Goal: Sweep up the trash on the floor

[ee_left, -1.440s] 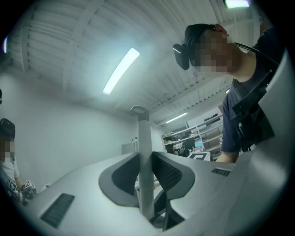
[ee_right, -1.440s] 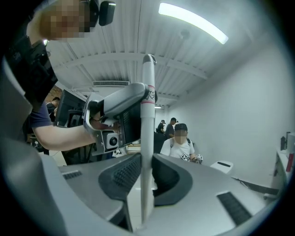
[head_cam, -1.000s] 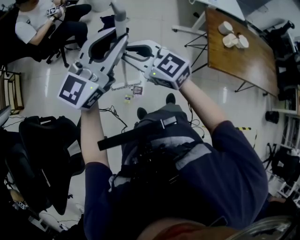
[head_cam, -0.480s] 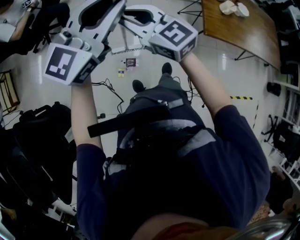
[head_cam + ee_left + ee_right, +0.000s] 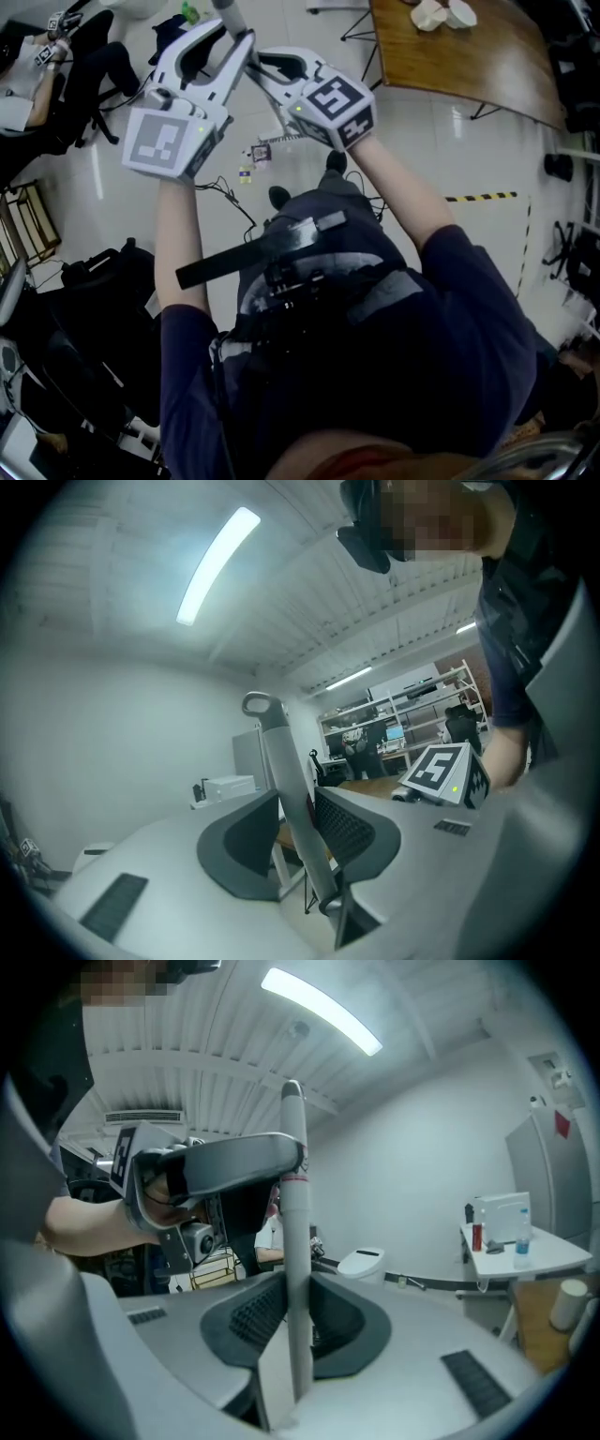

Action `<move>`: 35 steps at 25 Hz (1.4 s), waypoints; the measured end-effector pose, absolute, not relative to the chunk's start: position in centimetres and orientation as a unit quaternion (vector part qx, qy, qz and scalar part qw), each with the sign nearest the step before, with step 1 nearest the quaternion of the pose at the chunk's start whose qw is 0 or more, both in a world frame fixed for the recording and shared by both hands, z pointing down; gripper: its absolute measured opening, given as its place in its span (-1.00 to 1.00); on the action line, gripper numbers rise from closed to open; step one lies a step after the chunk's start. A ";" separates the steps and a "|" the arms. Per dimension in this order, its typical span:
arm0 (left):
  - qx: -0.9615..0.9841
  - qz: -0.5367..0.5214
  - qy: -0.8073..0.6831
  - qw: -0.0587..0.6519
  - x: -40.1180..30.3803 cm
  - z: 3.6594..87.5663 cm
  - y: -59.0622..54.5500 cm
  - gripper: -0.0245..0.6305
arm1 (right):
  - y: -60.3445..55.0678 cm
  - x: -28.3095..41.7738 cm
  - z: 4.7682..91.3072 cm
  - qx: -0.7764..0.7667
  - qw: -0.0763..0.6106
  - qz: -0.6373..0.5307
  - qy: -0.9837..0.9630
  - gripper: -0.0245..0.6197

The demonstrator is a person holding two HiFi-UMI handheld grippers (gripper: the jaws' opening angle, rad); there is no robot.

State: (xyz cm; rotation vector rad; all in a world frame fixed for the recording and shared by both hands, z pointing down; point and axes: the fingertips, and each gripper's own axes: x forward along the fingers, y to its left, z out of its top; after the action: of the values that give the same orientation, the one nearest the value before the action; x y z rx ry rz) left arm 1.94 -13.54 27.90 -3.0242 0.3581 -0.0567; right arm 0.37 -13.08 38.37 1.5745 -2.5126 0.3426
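Note:
A grey broom handle [image 5: 228, 14] stands upright between both grippers. My left gripper [image 5: 239, 42] sits higher on it. Its jaws have just been opening, and the handle [image 5: 281, 771] leans on one pad with a gap at the other. Just below, my right gripper [image 5: 255, 66] has just been closing and is shut on the handle [image 5: 296, 1213], with both pads against it. The broom's pale head [image 5: 284, 139] rests on the white floor. Two small pieces of trash [image 5: 261, 153] lie beside it, in front of the person's shoes.
A brown wooden table [image 5: 469, 56] with pale cups [image 5: 441, 14] stands at the upper right. A seated person [image 5: 28, 84] is at the upper left. Black cables [image 5: 225, 192] trail across the floor, and dark bags and chairs [image 5: 84, 281] crowd the left. Yellow-black tape [image 5: 478, 197] marks the floor at the right.
Both grippers have moved sideways and a little lower together with the broom handle. The broom head has slid across the floor beside the trash pieces.

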 end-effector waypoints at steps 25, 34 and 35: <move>-0.985 -0.113 0.117 0.062 21.6 33.4 -12.9 -0.51 | -13.3 18.4 44.1 0.551 0.096 0.135 -0.818 -0.63; -0.981 -0.151 0.111 0.043 24.9 35.5 -14.7 -0.48 | -15.0 23.4 47.4 0.600 0.095 0.171 -0.776 -0.62; -0.982 -0.150 0.111 0.039 25.0 35.6 -15.0 -0.48 | -15.2 24.0 47.8 0.607 0.094 0.178 -0.769 -0.62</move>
State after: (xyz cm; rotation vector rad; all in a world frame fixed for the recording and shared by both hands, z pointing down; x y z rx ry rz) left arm 24.98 -15.03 35.64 -3.0092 0.3397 -0.4599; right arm 23.98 -15.18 47.82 1.8016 -2.2797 0.5277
